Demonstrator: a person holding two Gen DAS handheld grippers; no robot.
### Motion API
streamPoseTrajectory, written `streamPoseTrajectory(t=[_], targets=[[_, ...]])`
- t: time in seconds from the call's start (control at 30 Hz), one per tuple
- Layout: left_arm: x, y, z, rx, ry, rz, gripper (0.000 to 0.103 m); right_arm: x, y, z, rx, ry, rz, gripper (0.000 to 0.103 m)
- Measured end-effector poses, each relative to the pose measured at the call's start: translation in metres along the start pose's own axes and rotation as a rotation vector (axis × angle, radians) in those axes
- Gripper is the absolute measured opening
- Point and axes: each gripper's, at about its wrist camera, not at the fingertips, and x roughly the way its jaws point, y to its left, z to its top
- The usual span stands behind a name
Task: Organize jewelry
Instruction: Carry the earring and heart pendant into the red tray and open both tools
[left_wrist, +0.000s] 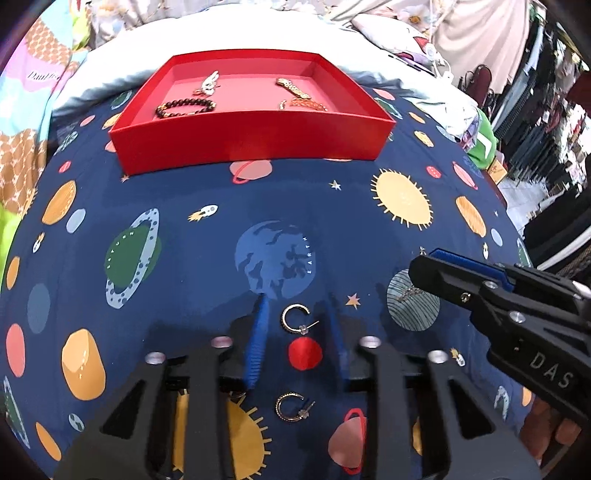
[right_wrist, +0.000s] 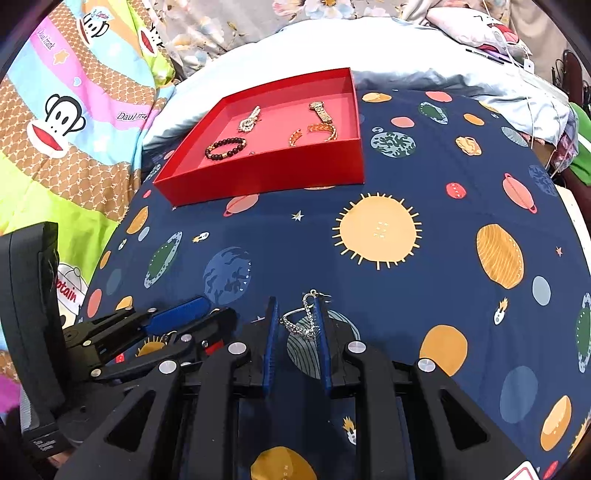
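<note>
Pickup step: left tool (left_wrist: 297, 328), narrowly parted, straddles a gold hoop earring (left_wrist: 295, 319); right tool (right_wrist: 297, 325) pinches the silver chain (right_wrist: 306, 317). Next: lift both into the far red tray (right_wrist: 258, 173).

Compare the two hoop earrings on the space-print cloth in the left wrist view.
The upper hoop earring looks silvery; the lower hoop earring looks golden. The upper one lies between the left gripper fingers, just above a printed red circle, with no pad visibly pressing it; the lower one lies nearer the camera, below that circle, behind the fingers. Both are open hoops with a post, lying flat on the cloth, outside the red box.
</note>
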Motion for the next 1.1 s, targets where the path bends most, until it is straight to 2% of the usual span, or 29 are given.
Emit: streamPoseTrajectory(t=[0.03, 0.37, 0.57, 0.67, 0.83, 0.93, 1.1], targets=[[0.000, -0.001, 0.000, 0.005, -0.002, 0.000, 0.019, -0.001, -0.001, -0.001, 0.001, 0.000, 0.000, 0.018], [-0.011, 0.005, -0.004, -0.036, -0.002, -0.018, 0.019, -0.009, 0.002, 0.000, 0.000, -0.014, 0.014, 0.018], [-0.038, 0.019, 0.019, -0.082, -0.054, -0.034, 0.019, -0.025, 0.012, 0.020, -0.036, -0.063, 0.033, 0.018], [-0.048, 0.025, 0.045, -0.081, -0.093, -0.032, 0.019, -0.027, 0.019, 0.043, -0.066, -0.096, 0.043, 0.018], [-0.047, 0.036, 0.108, -0.075, -0.155, -0.015, 0.019, -0.022, 0.026, 0.098, -0.101, -0.155, 0.059, 0.018], [-0.030, 0.043, 0.150, -0.064, -0.177, 0.022, 0.019, -0.002, 0.025, 0.140, -0.097, -0.159, 0.070, 0.018], [0.020, 0.055, 0.200, -0.060, -0.145, 0.022, 0.019, 0.049, 0.019, 0.195, -0.081, -0.117, 0.064, 0.018]])
